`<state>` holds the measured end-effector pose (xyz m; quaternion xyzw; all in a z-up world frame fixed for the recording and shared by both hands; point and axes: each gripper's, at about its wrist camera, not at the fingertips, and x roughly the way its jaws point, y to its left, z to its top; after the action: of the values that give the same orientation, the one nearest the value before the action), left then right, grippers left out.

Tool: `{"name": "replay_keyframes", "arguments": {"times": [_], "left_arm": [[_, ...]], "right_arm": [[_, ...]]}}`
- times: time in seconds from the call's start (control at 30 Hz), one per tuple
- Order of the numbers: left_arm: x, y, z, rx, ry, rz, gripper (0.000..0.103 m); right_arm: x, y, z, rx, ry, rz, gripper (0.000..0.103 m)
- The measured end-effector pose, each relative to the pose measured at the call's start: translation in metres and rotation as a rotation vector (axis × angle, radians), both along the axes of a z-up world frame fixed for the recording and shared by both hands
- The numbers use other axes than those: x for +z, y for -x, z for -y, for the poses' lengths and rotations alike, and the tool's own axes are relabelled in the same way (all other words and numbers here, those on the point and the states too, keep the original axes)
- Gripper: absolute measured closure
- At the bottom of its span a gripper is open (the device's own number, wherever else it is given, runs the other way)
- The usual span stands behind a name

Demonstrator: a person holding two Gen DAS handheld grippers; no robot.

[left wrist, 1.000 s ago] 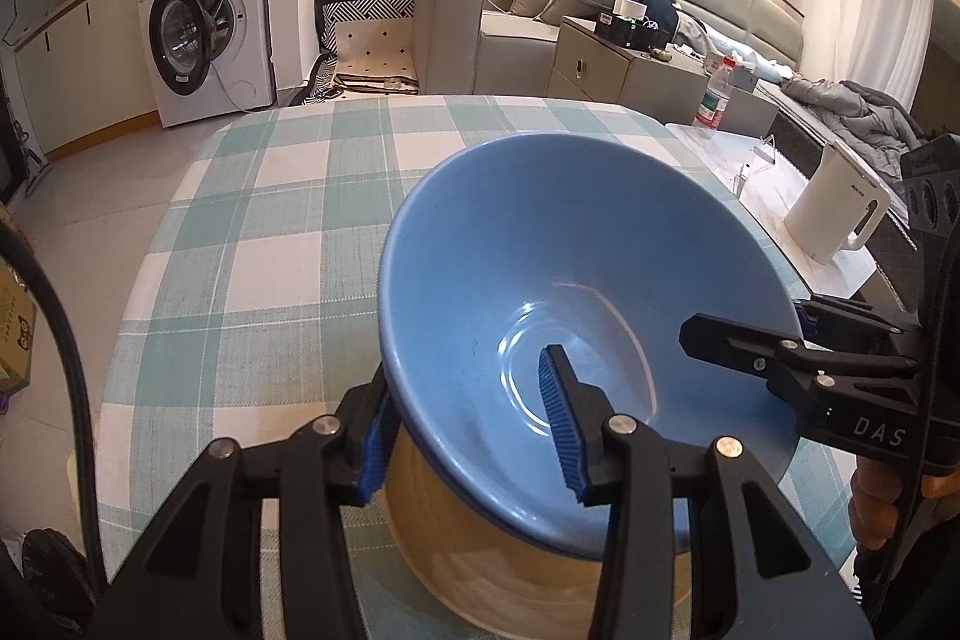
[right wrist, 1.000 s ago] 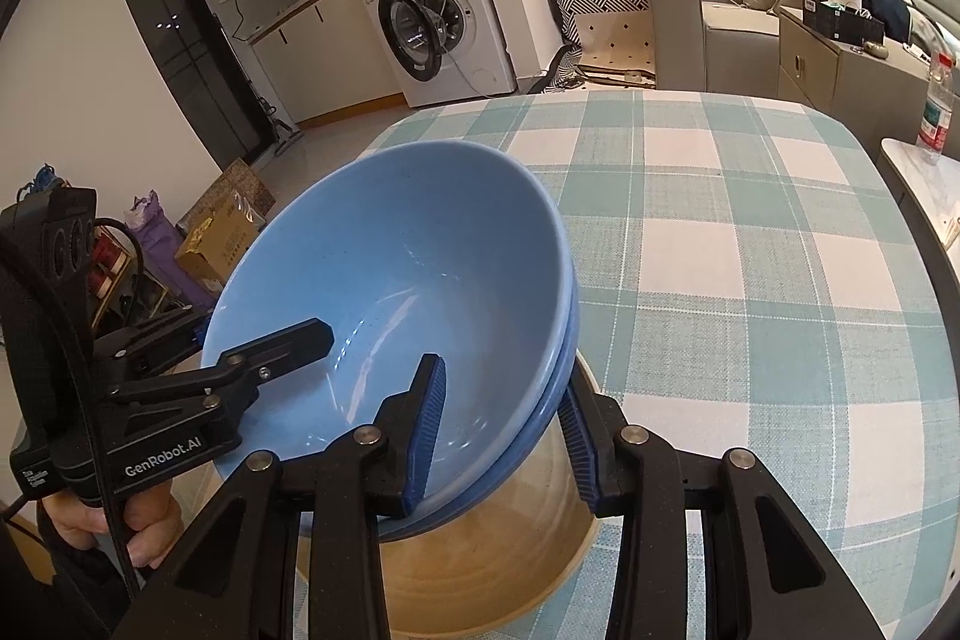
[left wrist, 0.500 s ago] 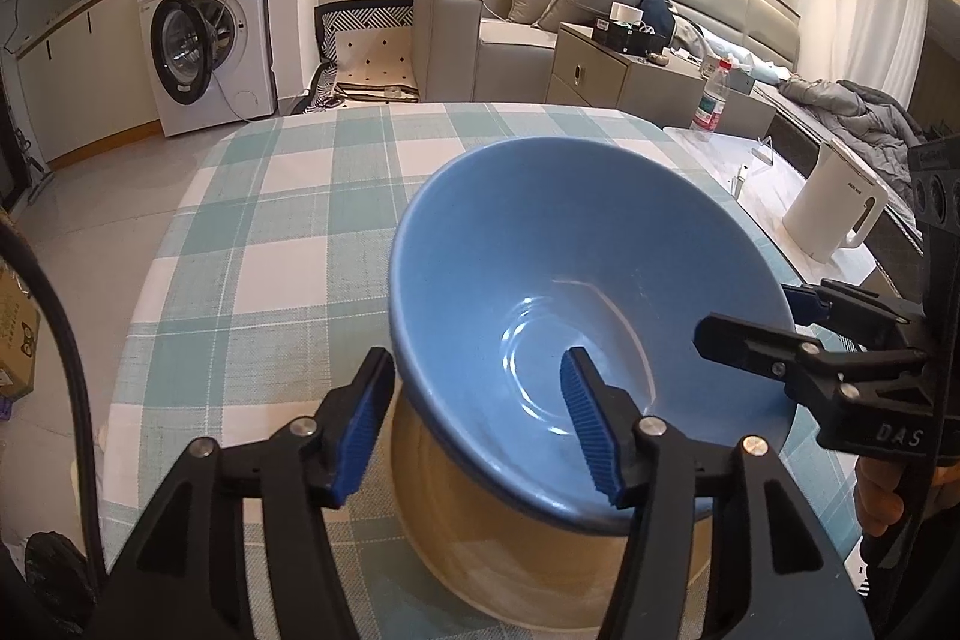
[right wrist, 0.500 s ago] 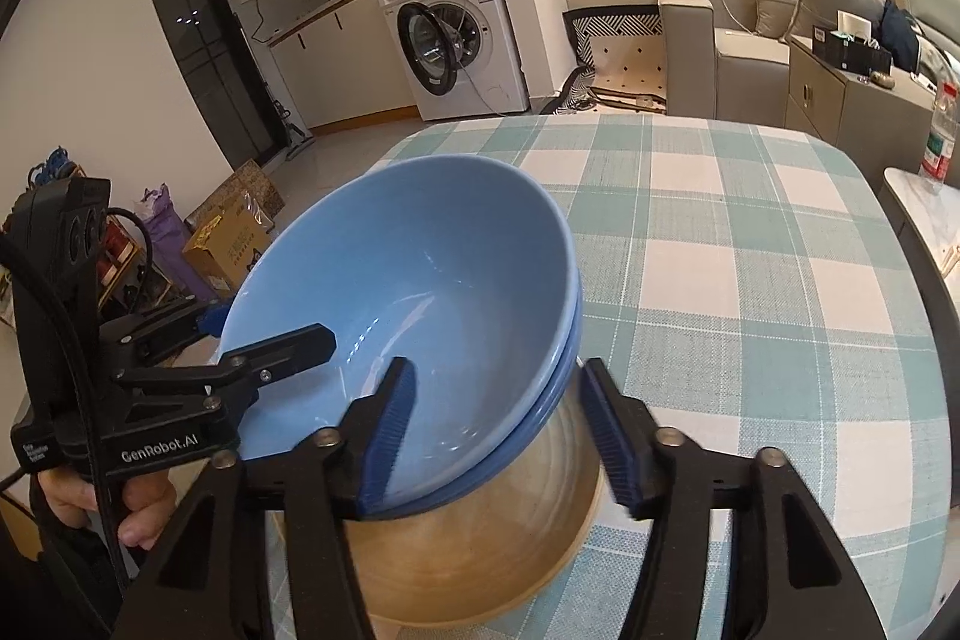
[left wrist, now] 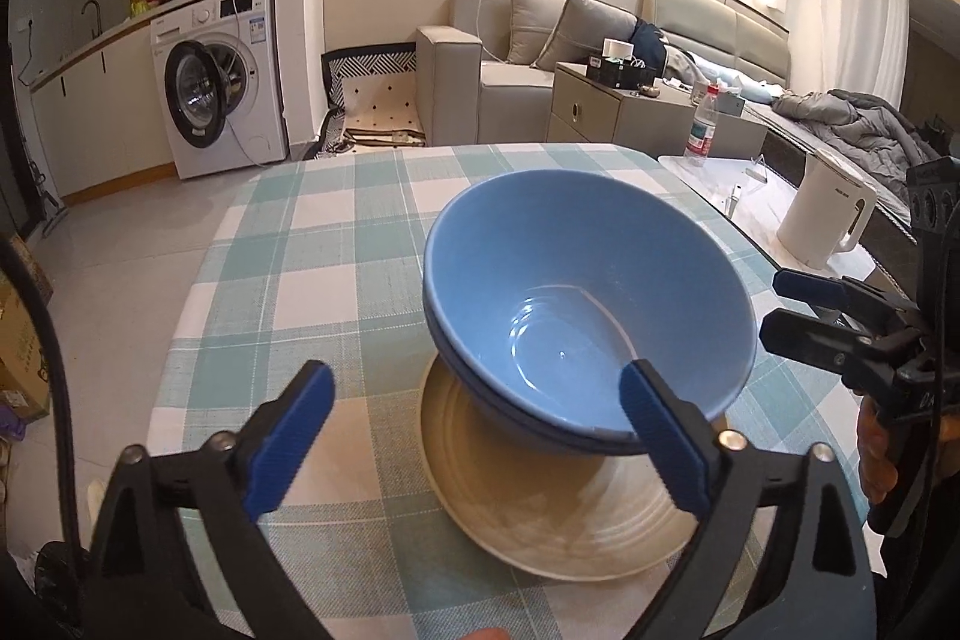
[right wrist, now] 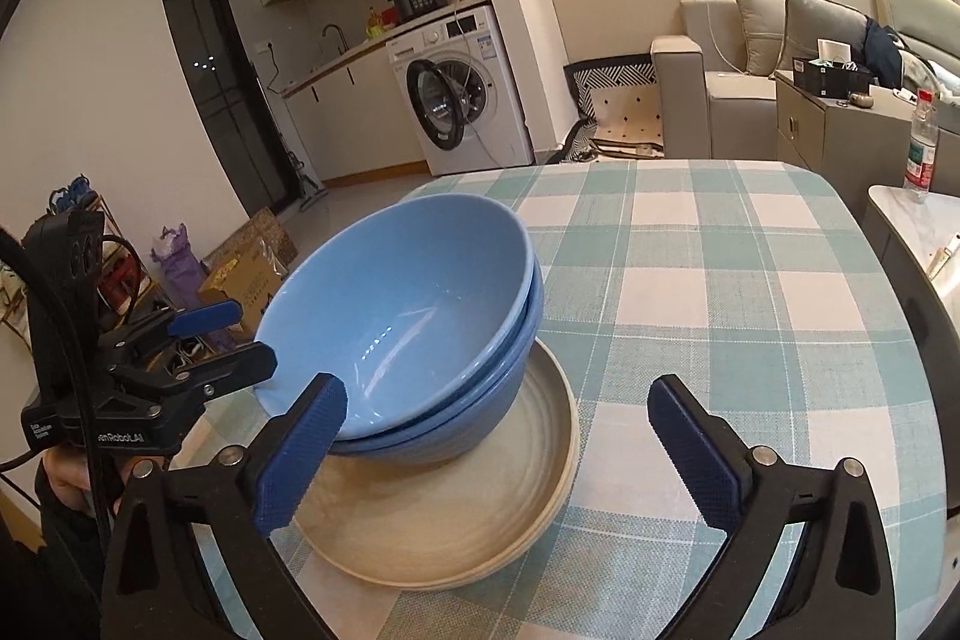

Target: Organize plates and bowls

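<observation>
Two blue bowls sit nested, the top bowl (left wrist: pixel 570 280) (right wrist: pixel 408 292) inside the lower bowl (left wrist: pixel 474 394) (right wrist: pixel 498 400). They rest on a beige plate (left wrist: pixel 540 508) (right wrist: pixel 456 508) on the checked tablecloth (left wrist: pixel 300 250). My left gripper (left wrist: pixel 474 376) faces the stack's near side, and its jaws are opening with the pads off the rim. My right gripper (right wrist: pixel 497 388) stands at the opposite side, its jaws also opening and gripping nothing. Each gripper shows in the other's view: the right gripper (left wrist: pixel 804 304) and the left gripper (right wrist: pixel 222 334), both beside the bowls.
A white kettle (left wrist: pixel 825 214) and a water bottle (left wrist: pixel 702 124) stand on a low side table to the right of the dining table. On the floor to the left lie a cardboard box (right wrist: pixel 246 274) and bags. A washing machine (left wrist: pixel 222 100) and a sofa stand farther back.
Both grippers let go of the top blue bowl's rim, spread wide and drew back a little. The bowl stays nested in the lower bowl on the plate.
</observation>
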<state>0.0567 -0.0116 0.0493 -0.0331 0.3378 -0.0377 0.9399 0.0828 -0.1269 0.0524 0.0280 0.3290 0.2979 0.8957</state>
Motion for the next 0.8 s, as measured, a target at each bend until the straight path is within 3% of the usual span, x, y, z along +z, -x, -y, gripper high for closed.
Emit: {"name": "replay_keyframes", "arguments": {"times": [0.37, 0.8], "left_arm": [[0.002, 0.029, -0.005, -0.007, -0.013, 0.114, 0.0], [-0.017, 0.048, -0.006, -0.009, -0.053, 0.174, 0.0]], "right_arm": [[0.005, 0.031, 0.008, 0.029, -0.013, 0.126, 0.001], [-0.012, 0.049, 0.018, 0.018, -0.004, 0.177, 0.0]]}}
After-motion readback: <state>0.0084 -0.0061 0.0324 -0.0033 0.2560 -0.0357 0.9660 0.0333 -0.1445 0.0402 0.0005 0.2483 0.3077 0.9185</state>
